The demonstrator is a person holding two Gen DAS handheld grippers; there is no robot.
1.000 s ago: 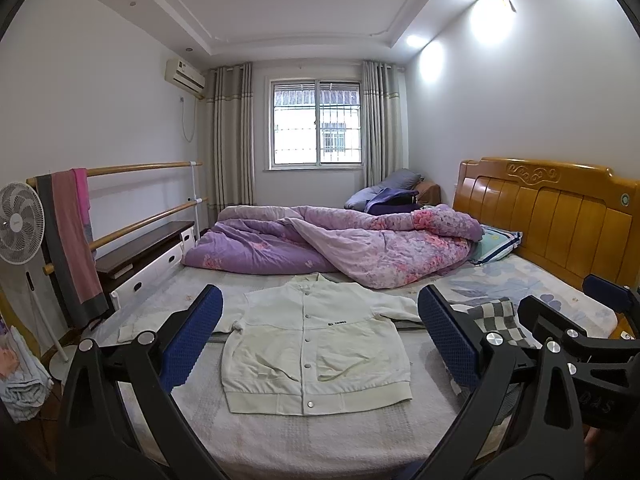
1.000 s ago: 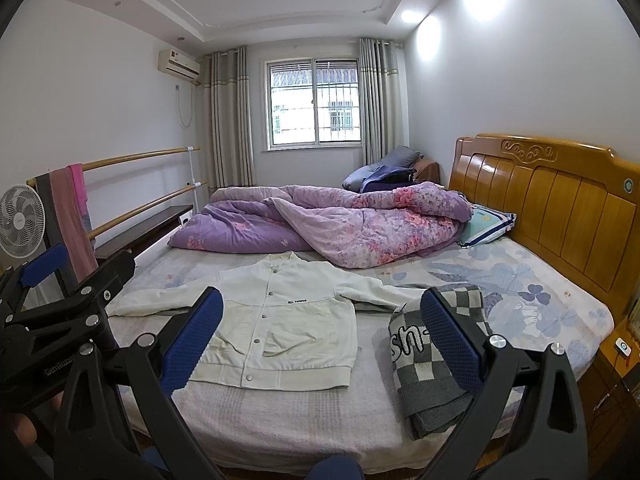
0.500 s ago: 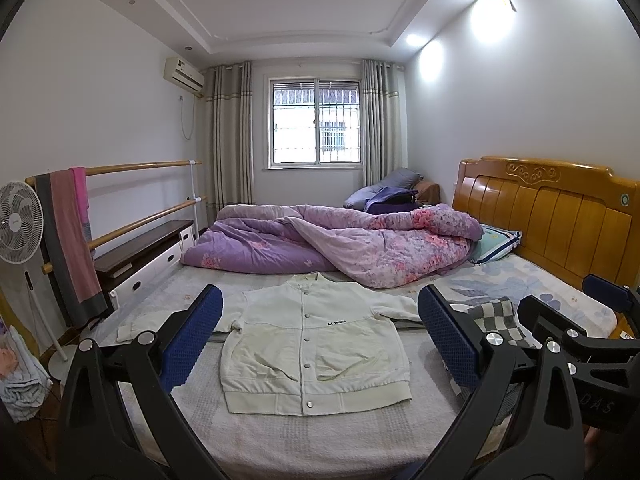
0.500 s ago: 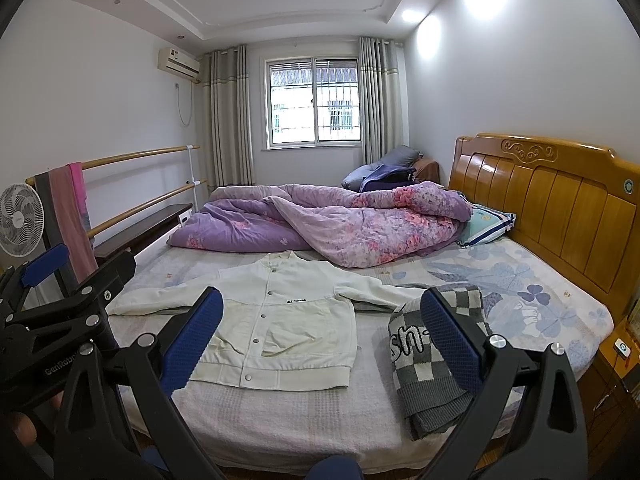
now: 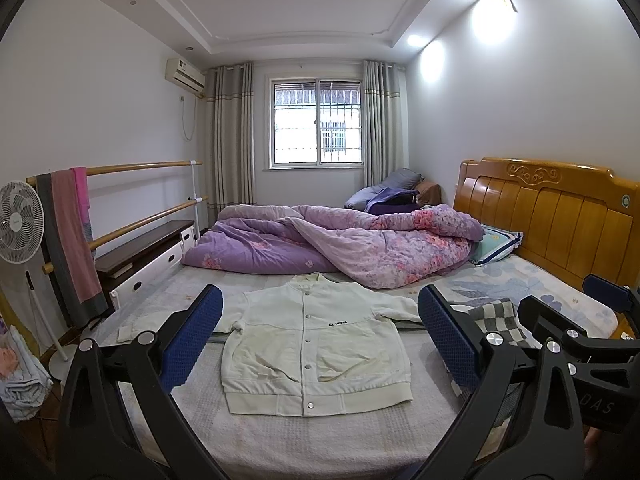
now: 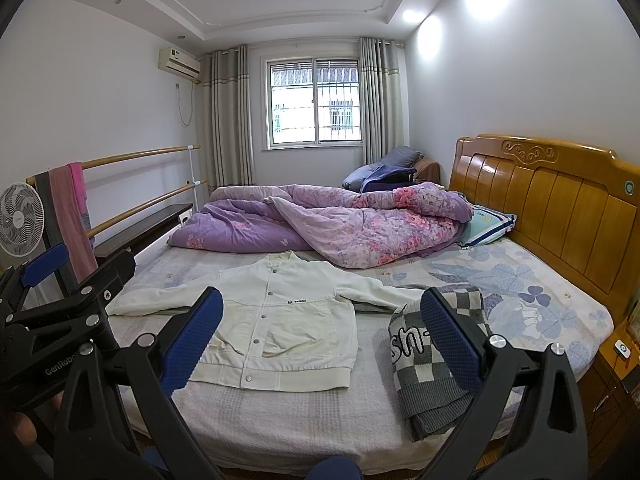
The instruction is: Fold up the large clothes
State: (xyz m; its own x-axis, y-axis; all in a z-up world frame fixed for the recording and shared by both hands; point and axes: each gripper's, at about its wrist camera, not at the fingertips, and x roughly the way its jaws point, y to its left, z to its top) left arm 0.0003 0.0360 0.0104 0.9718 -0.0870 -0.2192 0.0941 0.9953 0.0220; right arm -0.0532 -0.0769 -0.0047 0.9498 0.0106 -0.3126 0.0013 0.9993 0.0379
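A cream button-up jacket (image 5: 316, 344) lies flat and face up on the bed (image 5: 320, 436), sleeves spread to both sides; it also shows in the right wrist view (image 6: 280, 320). My left gripper (image 5: 320, 340) is open and empty, held above the near bed edge in front of the jacket. My right gripper (image 6: 320, 336) is open and empty, held to the right of the left one. The left gripper's body (image 6: 60, 320) shows at the left of the right wrist view. The right gripper's body (image 5: 576, 348) shows at the right of the left wrist view.
A folded grey-and-white checked knit (image 6: 432, 360) lies on the bed right of the jacket. A crumpled purple floral quilt (image 5: 332, 244) fills the far half. A wooden headboard (image 5: 552, 216) stands at the right. A fan (image 5: 20, 224) and a towel rail (image 5: 72, 240) stand at the left.
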